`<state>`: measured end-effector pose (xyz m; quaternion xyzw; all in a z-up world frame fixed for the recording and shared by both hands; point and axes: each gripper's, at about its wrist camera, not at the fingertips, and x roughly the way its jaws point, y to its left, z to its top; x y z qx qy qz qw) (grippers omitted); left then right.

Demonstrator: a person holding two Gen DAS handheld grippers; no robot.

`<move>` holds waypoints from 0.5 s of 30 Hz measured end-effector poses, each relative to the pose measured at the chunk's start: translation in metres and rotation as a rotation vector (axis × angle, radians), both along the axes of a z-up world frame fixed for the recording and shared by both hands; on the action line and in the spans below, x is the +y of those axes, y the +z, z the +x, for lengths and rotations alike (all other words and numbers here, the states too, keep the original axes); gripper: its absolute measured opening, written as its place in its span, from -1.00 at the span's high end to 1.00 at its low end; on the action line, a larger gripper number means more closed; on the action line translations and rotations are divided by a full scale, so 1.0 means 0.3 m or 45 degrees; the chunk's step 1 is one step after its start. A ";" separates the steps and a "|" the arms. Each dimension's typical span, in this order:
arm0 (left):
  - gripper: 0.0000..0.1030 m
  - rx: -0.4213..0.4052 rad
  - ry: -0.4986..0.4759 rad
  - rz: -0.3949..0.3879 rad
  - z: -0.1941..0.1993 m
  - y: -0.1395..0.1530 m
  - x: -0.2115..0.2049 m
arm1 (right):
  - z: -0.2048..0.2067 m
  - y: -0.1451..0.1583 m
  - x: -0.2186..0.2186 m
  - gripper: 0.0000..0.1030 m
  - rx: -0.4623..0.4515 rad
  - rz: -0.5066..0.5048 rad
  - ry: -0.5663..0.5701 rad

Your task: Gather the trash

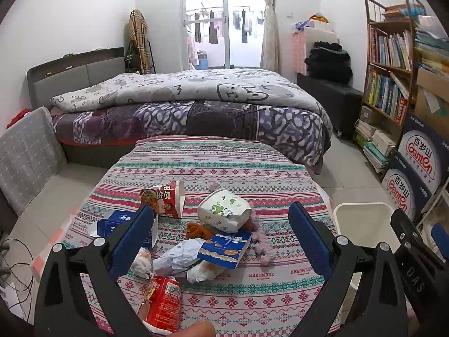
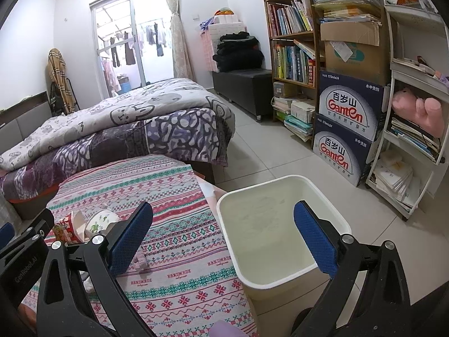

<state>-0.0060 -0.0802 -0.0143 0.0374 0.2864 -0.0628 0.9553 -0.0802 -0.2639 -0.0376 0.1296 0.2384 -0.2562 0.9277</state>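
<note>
Trash, uncollected: a heap on the patterned table cloth (image 1: 213, 165) comprising red noodle carton (image 1: 164, 199), floral paper bowl (image 1: 224, 210), blue boxes (image 1: 224, 248), crumpled paper (image 1: 179, 258) and a red packet (image 1: 164, 300) nearest; the white bin (image 2: 280, 238) at the table's right edge looks empty, so the first pick appears pending. Left gripper (image 1: 221, 236) hovers over the heap, jaws wide apart, holding nothing; its next move calls for descent and closure on one piece. Right gripper (image 2: 224, 238), likewise wide open and empty, hangs between table edge and bin.
</note>
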 end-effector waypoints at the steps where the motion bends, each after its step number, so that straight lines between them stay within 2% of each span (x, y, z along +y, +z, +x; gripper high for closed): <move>1: -0.83 0.000 0.000 -0.001 0.002 -0.002 0.001 | 0.000 0.000 -0.001 -0.86 0.000 0.001 -0.002; 15: -0.83 0.003 0.012 0.003 0.009 -0.005 0.025 | 0.005 0.000 0.012 -0.86 0.000 0.000 0.008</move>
